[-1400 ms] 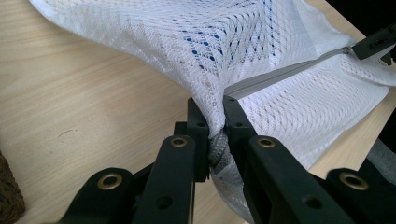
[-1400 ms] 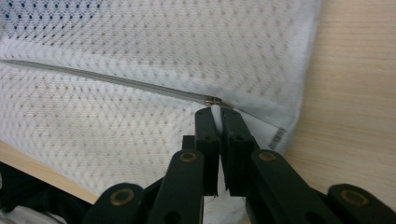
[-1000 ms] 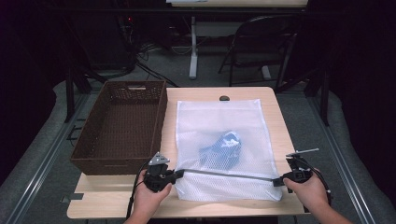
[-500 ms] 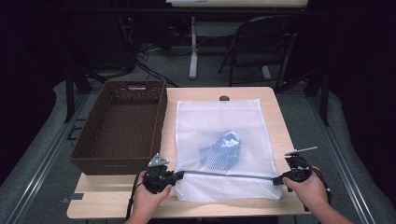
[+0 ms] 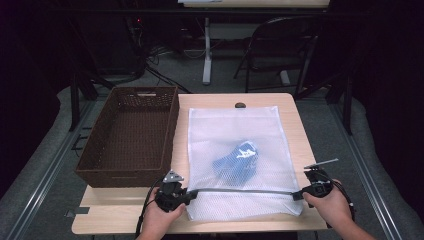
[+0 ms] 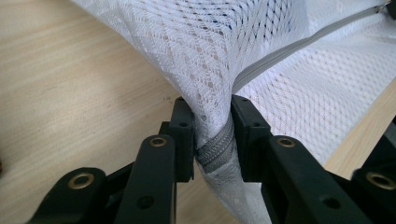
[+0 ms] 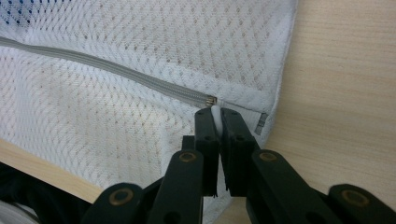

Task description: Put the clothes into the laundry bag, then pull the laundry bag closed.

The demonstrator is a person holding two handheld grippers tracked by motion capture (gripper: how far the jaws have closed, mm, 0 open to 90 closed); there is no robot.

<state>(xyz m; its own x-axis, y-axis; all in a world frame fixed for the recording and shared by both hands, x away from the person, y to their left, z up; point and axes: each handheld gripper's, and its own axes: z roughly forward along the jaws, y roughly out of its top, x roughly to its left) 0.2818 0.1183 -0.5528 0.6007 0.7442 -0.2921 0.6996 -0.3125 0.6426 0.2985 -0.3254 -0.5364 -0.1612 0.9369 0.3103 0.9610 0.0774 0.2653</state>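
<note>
A white mesh laundry bag [image 5: 240, 150] lies flat on the wooden table [image 5: 305, 140] with a blue garment [image 5: 237, 160] inside. Its grey zipper [image 5: 245, 191] runs closed along the near edge. My left gripper [image 5: 189, 195] is shut on the bag's left zipper end; the left gripper view shows the mesh and zipper tape [image 6: 215, 149] pinched between the jaws. My right gripper [image 5: 300, 194] is shut on the white zipper pull [image 7: 216, 114] at the bag's right end, next to the metal slider [image 7: 210, 100].
An empty brown wicker basket [image 5: 130, 135] stands on the table's left half, beside the bag. A small dark knob [image 5: 240, 105] sits at the table's far edge. Beyond the table are a folding chair [image 5: 280, 45], cables and a white table leg.
Both grippers hold their places at the zipper ends; the bag and the garment lie as before.
</note>
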